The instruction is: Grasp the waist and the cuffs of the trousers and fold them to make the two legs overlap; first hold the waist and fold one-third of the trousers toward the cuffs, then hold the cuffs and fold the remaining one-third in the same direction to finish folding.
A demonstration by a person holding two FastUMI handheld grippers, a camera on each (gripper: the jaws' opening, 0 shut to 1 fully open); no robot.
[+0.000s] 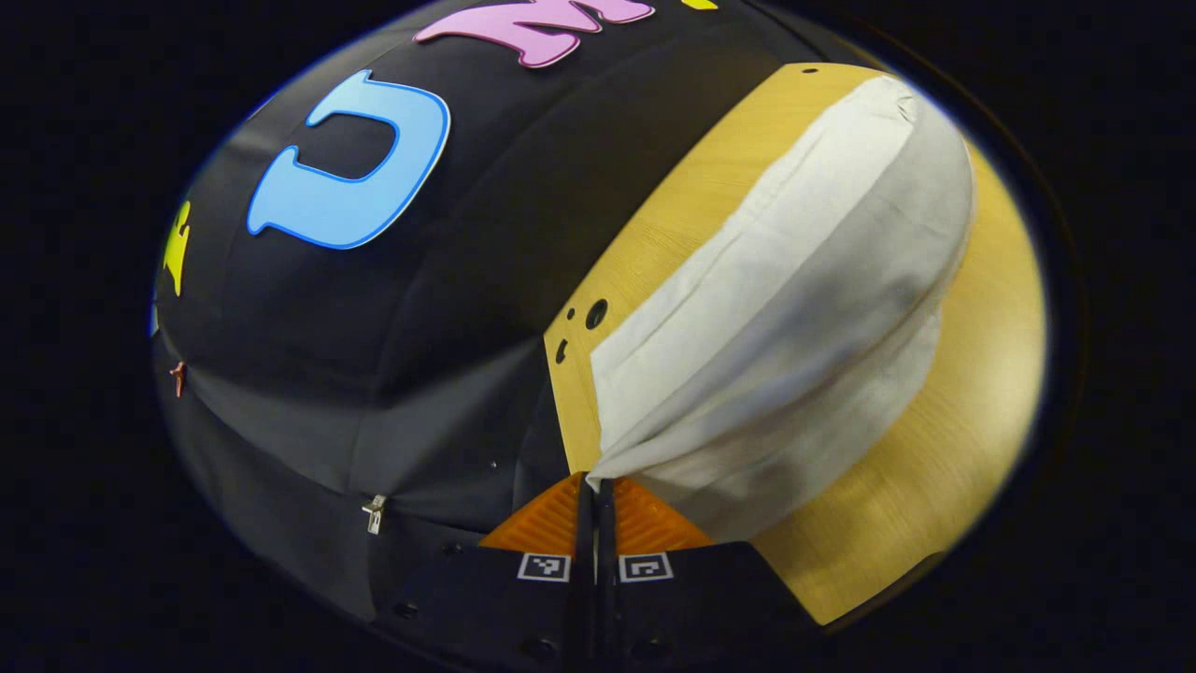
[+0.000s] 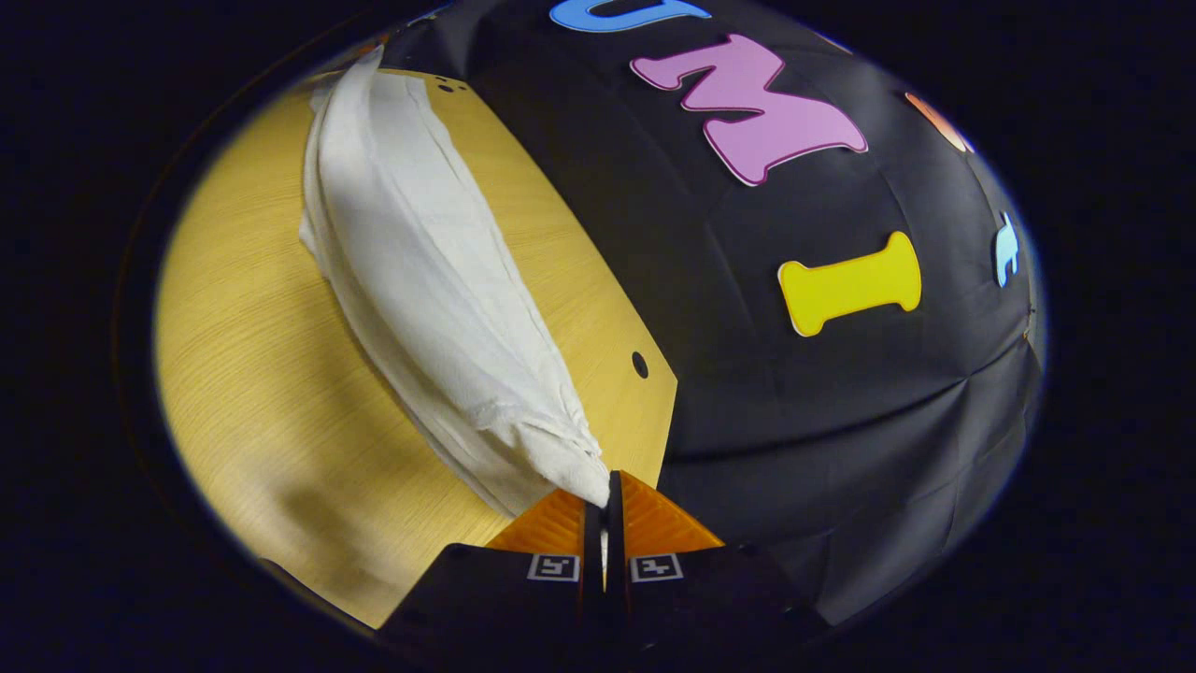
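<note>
Trousers (image 1: 785, 318), one pair, pinched by two grippers (image 1: 594, 486) (image 2: 605, 481) above one table (image 2: 280, 393).

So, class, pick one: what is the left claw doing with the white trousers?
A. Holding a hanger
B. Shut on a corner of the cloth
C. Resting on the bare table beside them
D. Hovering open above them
B: in the left gripper view the left claw has both fingers closed together on a bunched corner of the white trousers, which stretch away over the wooden table.
</note>
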